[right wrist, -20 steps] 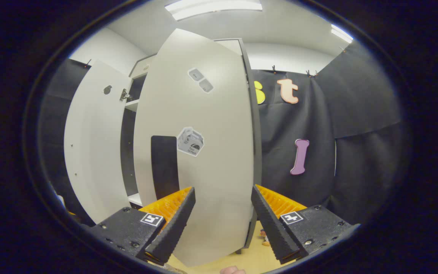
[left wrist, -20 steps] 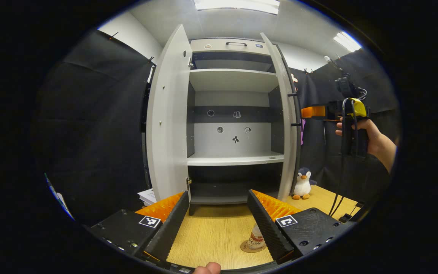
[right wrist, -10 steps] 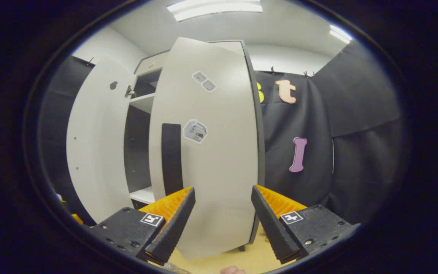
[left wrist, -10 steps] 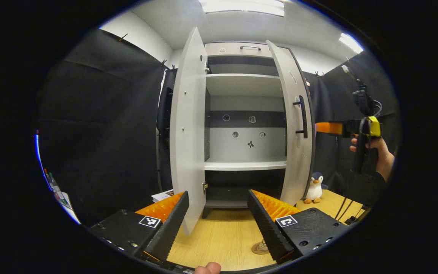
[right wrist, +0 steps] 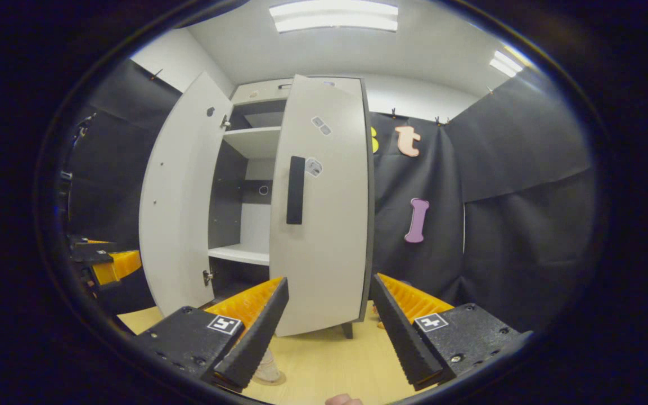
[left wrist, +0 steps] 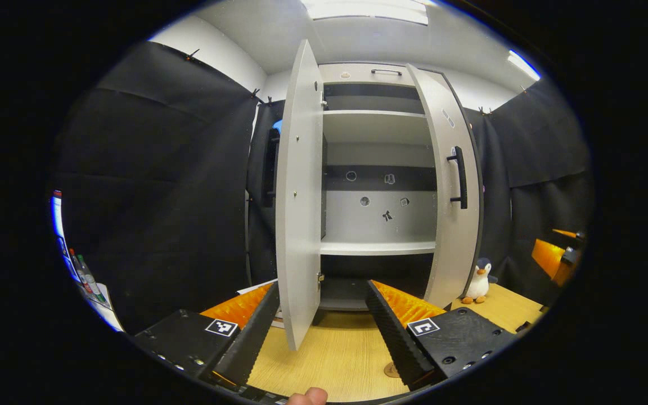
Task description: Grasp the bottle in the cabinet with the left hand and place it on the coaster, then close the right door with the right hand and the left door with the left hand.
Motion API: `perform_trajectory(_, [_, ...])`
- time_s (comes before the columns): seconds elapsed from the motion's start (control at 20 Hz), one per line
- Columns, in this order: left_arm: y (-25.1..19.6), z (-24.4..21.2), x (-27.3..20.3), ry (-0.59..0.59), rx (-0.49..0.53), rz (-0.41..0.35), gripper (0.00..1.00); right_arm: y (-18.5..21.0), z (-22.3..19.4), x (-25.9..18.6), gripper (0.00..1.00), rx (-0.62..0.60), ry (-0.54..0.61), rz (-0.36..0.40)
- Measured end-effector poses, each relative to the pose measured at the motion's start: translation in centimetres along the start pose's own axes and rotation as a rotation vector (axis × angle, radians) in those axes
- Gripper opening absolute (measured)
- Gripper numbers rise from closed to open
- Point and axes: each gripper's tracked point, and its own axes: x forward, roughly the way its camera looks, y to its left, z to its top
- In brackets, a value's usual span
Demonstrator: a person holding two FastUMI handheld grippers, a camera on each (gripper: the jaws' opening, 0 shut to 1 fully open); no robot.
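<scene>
The grey cabinet [left wrist: 377,169] stands with its shelves bare. Its left door [left wrist: 297,197] is wide open, seen edge-on. Its right door [right wrist: 324,214], with a black handle [right wrist: 296,190], is swung partway in and stands ajar. My left gripper [left wrist: 321,332] is open and empty, low in front of the left door's edge. My right gripper [right wrist: 328,332] is open and empty too, a short way back from the right door. The bottle's base [right wrist: 268,367] stands on the coaster [right wrist: 272,381], half hidden behind a finger. A sliver of the coaster [left wrist: 391,370] also shows by a finger.
A toy penguin [left wrist: 477,281] sits on the wooden table [left wrist: 324,354] right of the cabinet. Papers [left wrist: 256,288] lie left of the left door. The right gripper [left wrist: 554,256] appears at the far right, the left gripper [right wrist: 104,261] at the far left. Black cloth surrounds the booth.
The right door has swung further toward shut. My right gripper has drawn back from it and dropped lower. The left gripper view has shifted left, and the bottle has slipped out of it.
</scene>
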Motion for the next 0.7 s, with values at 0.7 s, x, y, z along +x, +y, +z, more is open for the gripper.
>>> perform_trajectory(0.7, [14.3,10.8,5.8,-0.16,-0.082,0.219,0.94,1.3,-0.5,-0.4,0.97,-0.034,0.017,0.063])
